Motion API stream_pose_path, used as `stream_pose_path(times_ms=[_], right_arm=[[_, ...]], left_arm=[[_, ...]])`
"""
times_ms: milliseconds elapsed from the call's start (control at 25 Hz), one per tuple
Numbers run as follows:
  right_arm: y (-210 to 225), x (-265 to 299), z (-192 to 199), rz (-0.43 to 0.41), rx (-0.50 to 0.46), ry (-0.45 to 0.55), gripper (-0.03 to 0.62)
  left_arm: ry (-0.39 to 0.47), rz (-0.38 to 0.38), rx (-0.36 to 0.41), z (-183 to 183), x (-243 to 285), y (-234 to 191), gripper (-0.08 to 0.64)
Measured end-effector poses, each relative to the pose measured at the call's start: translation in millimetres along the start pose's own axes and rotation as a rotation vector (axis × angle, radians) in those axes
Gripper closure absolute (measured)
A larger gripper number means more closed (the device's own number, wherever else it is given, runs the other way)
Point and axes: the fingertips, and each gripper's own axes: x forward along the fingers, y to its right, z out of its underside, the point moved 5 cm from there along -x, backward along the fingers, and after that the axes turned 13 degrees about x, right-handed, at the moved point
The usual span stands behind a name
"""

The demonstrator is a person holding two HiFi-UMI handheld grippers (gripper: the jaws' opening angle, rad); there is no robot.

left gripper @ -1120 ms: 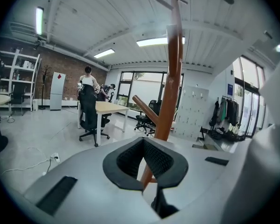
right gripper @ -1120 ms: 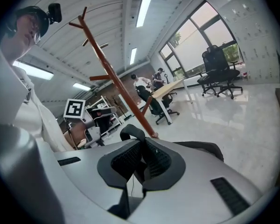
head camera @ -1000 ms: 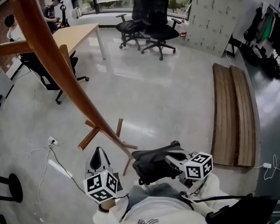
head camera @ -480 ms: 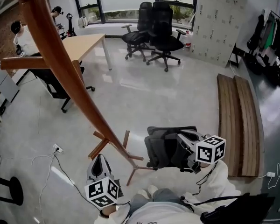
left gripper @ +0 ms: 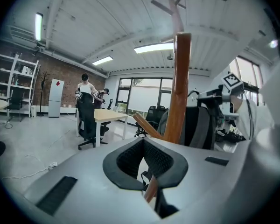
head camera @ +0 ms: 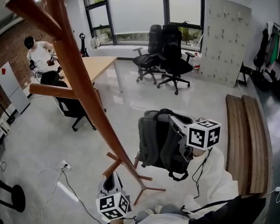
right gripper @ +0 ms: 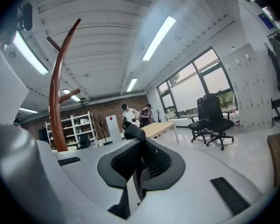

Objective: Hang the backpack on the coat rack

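- L gripper point(left gripper: 144, 155) lowest in the head view, near the person's body: jaws closed together, nothing in them; b/w square-marker cube on top.
- Coat rack point(head camera: 84, 92): round reddish-brown wood pole w/ splayed legs at its foot just beyond the L gripper. In the head view it slants up-left, w/ side pegs branching off.
- R gripper point(right gripper: 137, 153): clamped on a black strap at the backpack's top, strap end poking above the pads.
- Backpack point(head camera: 161, 141): in the air, just right of the pole, on no peg. Long axis approx vertical, top up. Grey fabric panels, black trim, a strap loop dangling below.
- Further off: slatted wood boards point(head camera: 249, 143) on the floor at right, pale desk point(head camera: 95, 64), black office chairs point(head camera: 170, 55), grey lockers point(head camera: 226, 31).
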Motion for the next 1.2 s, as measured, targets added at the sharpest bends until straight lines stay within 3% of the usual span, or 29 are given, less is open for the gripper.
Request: stream_pose_path(times_ms=[480, 800, 1200], right_arm=[[-110.2, 67.6, -89.8, -0.177, -0.156, 0.097, 0.566], [-170.6, 72.2, -97.2, -0.303, -0.254, 0.126, 0.566], [-212.6, 80.6, -93.8, -0.399, -0.369, 0.167, 0.566]], left_arm=[[0.006, -0.093, -0.015, 0.6, -10.8, -17.0, 0.558], [0.013, -0.124, -0.04, 3.2, -25.0, -11.3, 0.558], [0.008, -0.143, -0.061, 8.6, -24.9, -19.3, 0.558]])
